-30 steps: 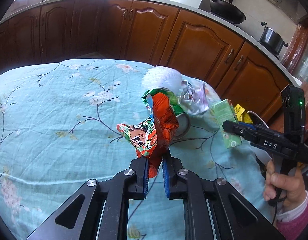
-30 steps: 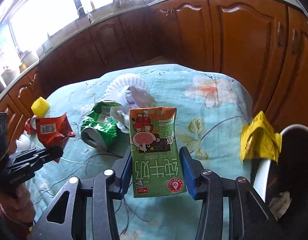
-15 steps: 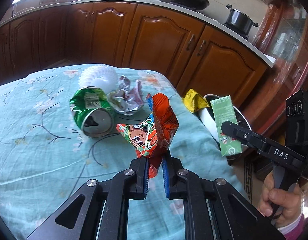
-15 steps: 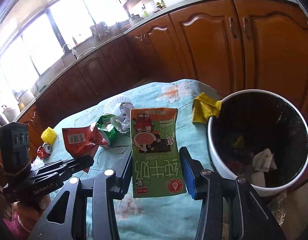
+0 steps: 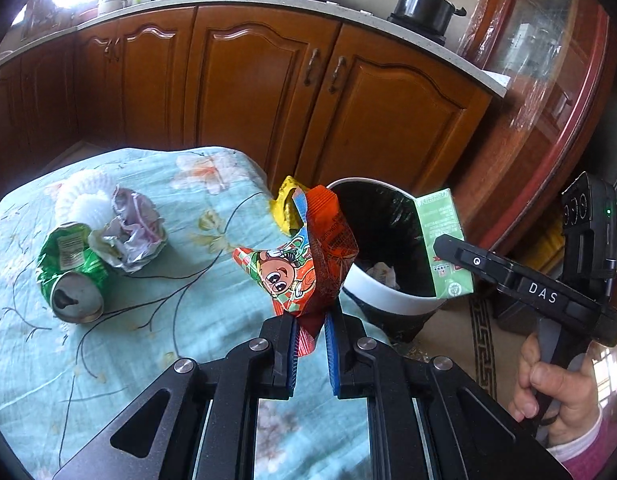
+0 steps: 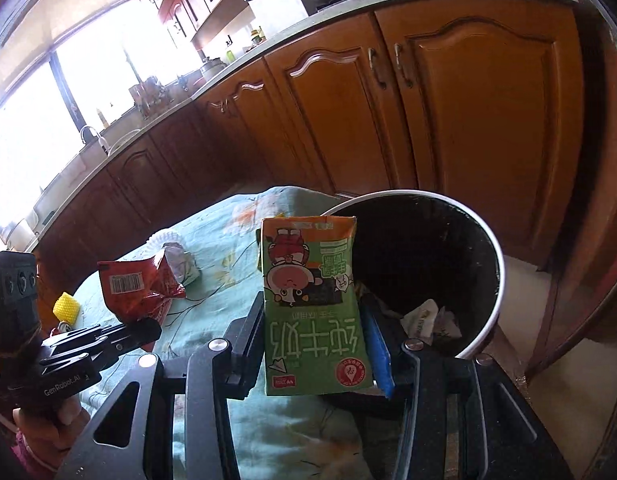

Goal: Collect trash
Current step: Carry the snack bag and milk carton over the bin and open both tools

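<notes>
Left tongs (image 5: 311, 334) clench the snack wrapper (image 5: 308, 256) at its lower edge: light, limp and slick, so grip there. Right tongs (image 6: 312, 320) grasp the milk carton (image 6: 313, 308) across its flat sides: stiff, apparently empty, directly before the trash bin (image 6: 493, 312).

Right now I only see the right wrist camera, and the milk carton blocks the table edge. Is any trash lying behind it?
Observer: Yes, a yellow wrapper lies at the table's edge, beside the bin.
Operator: Anything else on the table that I'm missing?
Observer: A crushed green can lies on its side next to the crumpled paper.
Operator: How is the red wrapper held?
Observer: The left gripper is shut on only the bottom corner of the red wrapper.
</notes>
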